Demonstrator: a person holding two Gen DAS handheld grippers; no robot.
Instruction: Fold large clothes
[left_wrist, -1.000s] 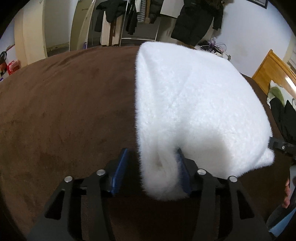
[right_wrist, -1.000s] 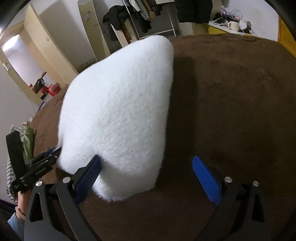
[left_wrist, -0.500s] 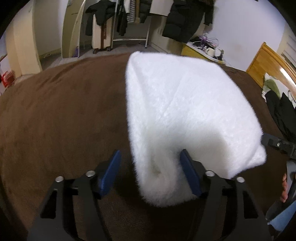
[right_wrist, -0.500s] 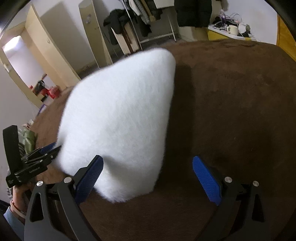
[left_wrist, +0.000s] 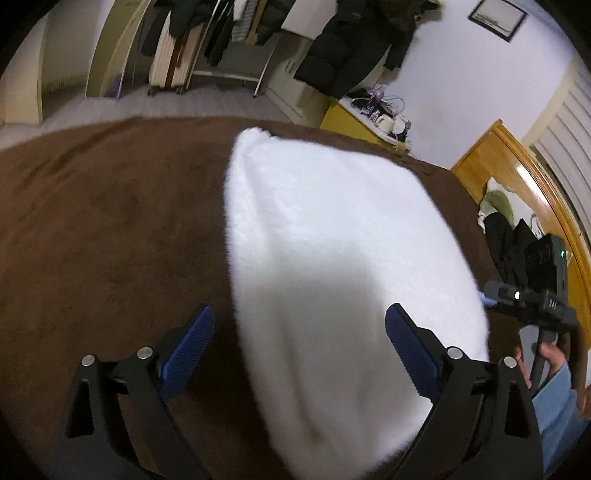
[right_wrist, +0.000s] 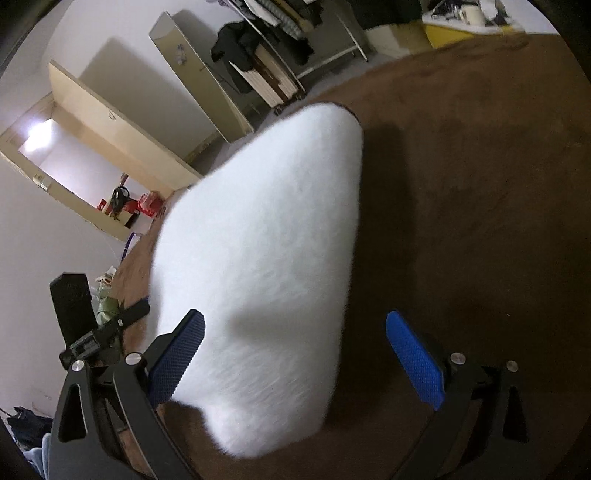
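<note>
Fleece (left_wrist: 332, 258), white and thick, lay folded in a plump bundle on the brown bedspread (left_wrist: 110, 221), and that was where the garment sat, spread across the middle of the bed. Left gripper (left_wrist: 299, 343) was released, its blue pads (left_wrist: 188, 347) spread wide on either side of the bundle's near end, neither one seen pressing into the pile. From the left wrist view the garment ran away from the gripper toward the far edge of the bed, one long folded edge on its left side. Right gripper (right_wrist: 295, 354) was released too, fingers parted wide: the left pad (right_wrist: 177, 354) sat just beside the near corner of the fleece (right_wrist: 266, 258), the right pad (right_wrist: 413, 358) well clear of it over bare bedspread (right_wrist: 480, 184). Whether that left pad actually touched the pile, I could not tell. Each camera caught the other gripper at the frame's edge, near the garment's side. Beyond the bed, a clothes rack (left_wrist: 229, 44) with dark coats stood against the wall, a yellow cabinet (left_wrist: 343, 122) beside it, and a wooden headboard (left_wrist: 517, 177) rose on the right. Both views were a little blurred.
</note>
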